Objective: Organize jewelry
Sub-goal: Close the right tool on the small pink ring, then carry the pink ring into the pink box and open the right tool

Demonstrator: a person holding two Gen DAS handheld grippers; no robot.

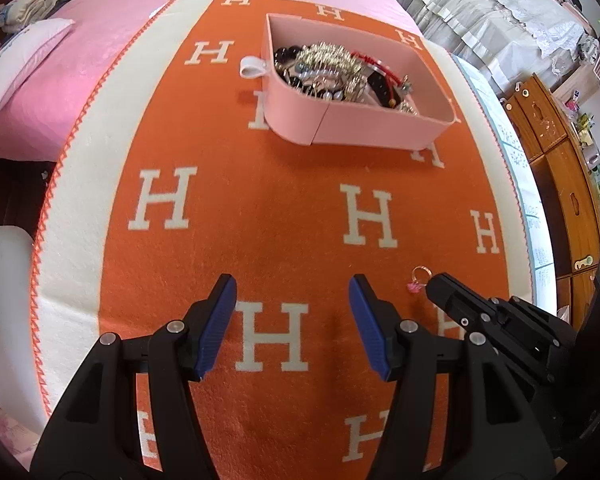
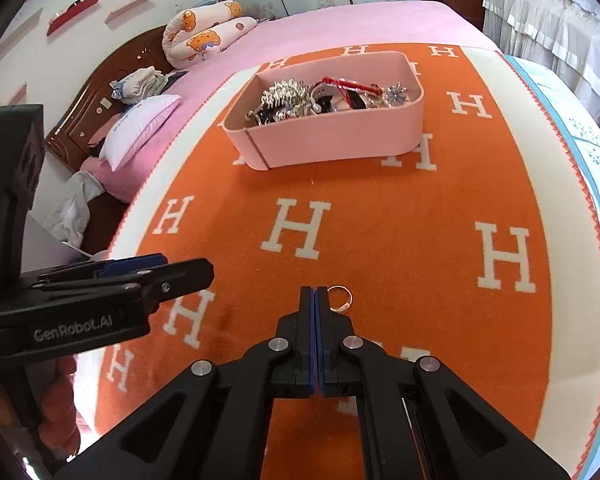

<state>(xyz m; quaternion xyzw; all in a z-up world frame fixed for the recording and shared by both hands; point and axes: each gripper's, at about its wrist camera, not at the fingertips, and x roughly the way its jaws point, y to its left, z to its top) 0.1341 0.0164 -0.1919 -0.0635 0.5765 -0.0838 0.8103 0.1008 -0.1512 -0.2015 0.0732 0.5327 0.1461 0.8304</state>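
A small gold ring (image 2: 340,298) with a pink charm (image 1: 414,287) lies on the orange blanket (image 2: 380,240). My right gripper (image 2: 314,290) is shut, its blue pads pressed flat together with nothing seen between them. The ring sits just off the right side of its tip. In the left wrist view the right gripper (image 1: 434,280) comes in from the right, its tip next to the ring. My left gripper (image 1: 292,284) hangs open over the blanket, empty. A pink jewelry box (image 2: 340,136) farther back holds a tangle of silver, black and red jewelry (image 2: 300,100).
The blanket, patterned with white H letters, covers a bed with a pink sheet (image 2: 340,20). Pillows (image 2: 140,132) and folded clothes lie at the headboard side. The pink box (image 1: 360,128) has a white pull tab (image 1: 252,66). Wooden cabinets (image 1: 560,168) stand beyond the bed's edge.
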